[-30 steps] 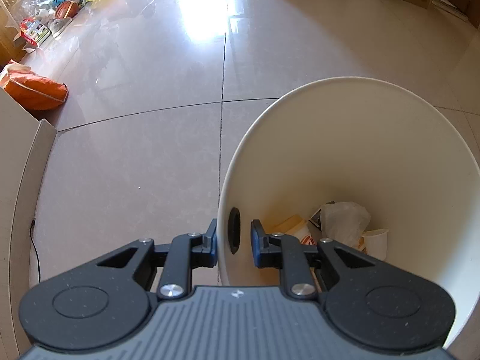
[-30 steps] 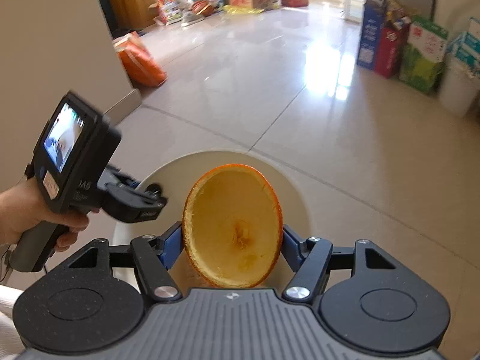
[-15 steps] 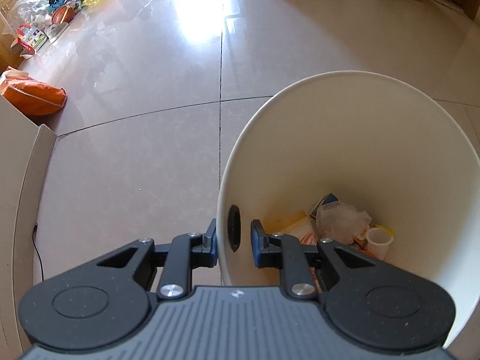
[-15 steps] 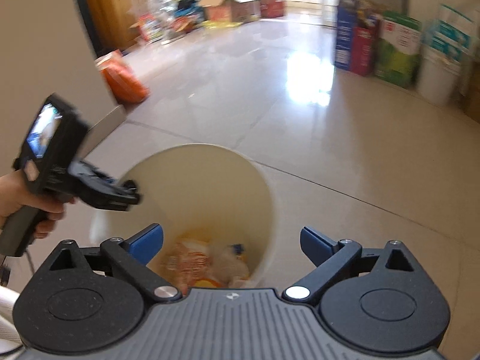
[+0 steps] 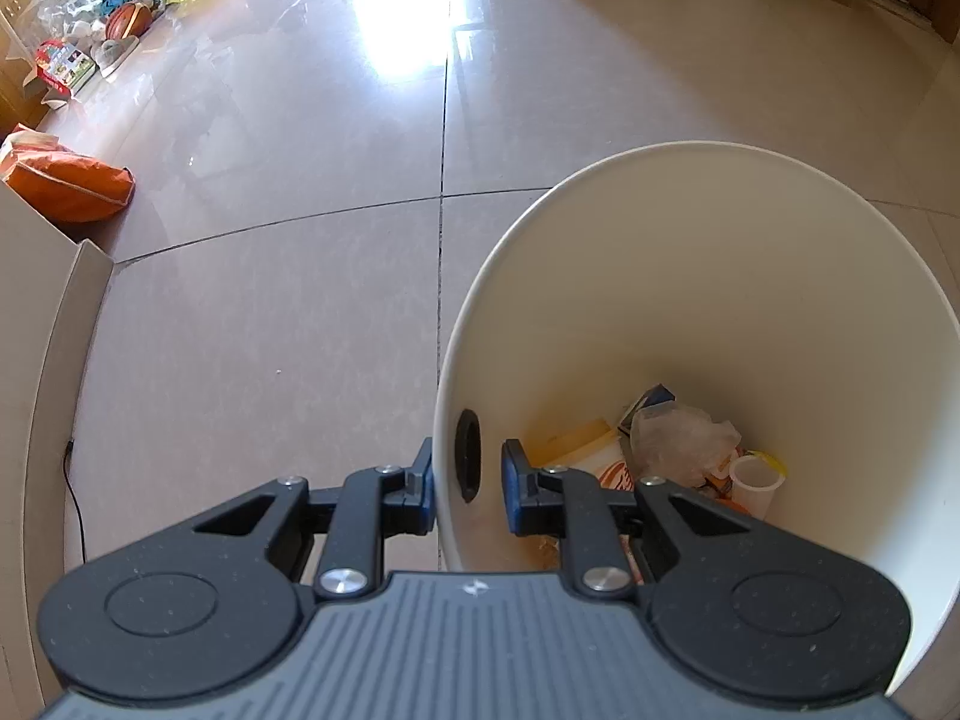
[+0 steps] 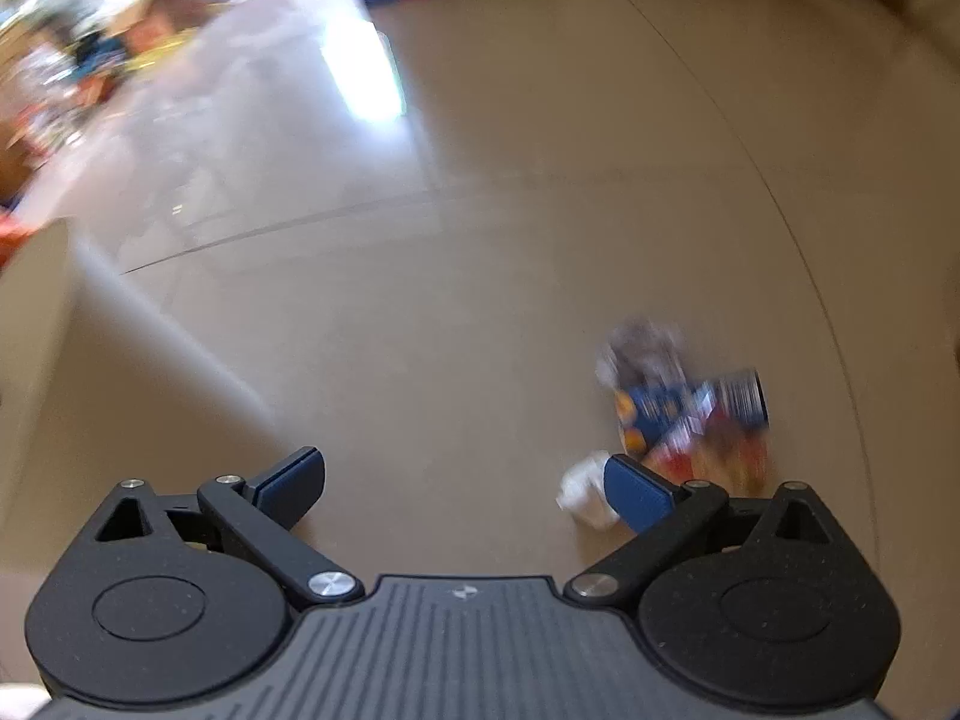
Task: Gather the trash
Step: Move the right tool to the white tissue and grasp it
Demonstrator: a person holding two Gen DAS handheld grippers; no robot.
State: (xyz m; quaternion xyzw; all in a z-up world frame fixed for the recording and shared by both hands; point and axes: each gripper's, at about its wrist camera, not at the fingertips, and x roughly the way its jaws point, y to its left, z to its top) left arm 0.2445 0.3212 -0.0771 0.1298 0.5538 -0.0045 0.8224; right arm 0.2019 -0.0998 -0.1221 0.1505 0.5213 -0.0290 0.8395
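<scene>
Left wrist view: the white bin [image 5: 750, 276] is taken as the landmark for this record. The left gripper [image 5: 467, 477] is clamped on the near rim of the bin, one of its fingers [image 5: 420, 486] outside the wall and the other inside, beside a dark handle hole [image 5: 468, 456]. Several discarded items are seen at the bottom of the bin: a crumpled clear bag [image 5: 678, 438], a small white cup [image 5: 753, 483] and orange-printed packaging [image 5: 585, 450]. Collection is therefore judged to be partly done. In the right wrist view, which is heavily blurred, the bin is not shown, and the right gripper [image 6: 465, 477] is directed down at the floor [image 6: 480, 276]. Its fingers are spread wide, having just been opening, and nothing is held between them. More trash is left on the floor away from the bin: a blue printed wrapper [image 6: 690, 405], a grey crumpled piece [image 6: 642, 345] behind it and a white crumpled scrap [image 6: 585, 489]. The white scrap lies just beside the right-hand finger, on its inner side; whether it is touched cannot be told. The blue wrapper lies beyond that finger, outside the gap. These pieces are judged still to be collected.
</scene>
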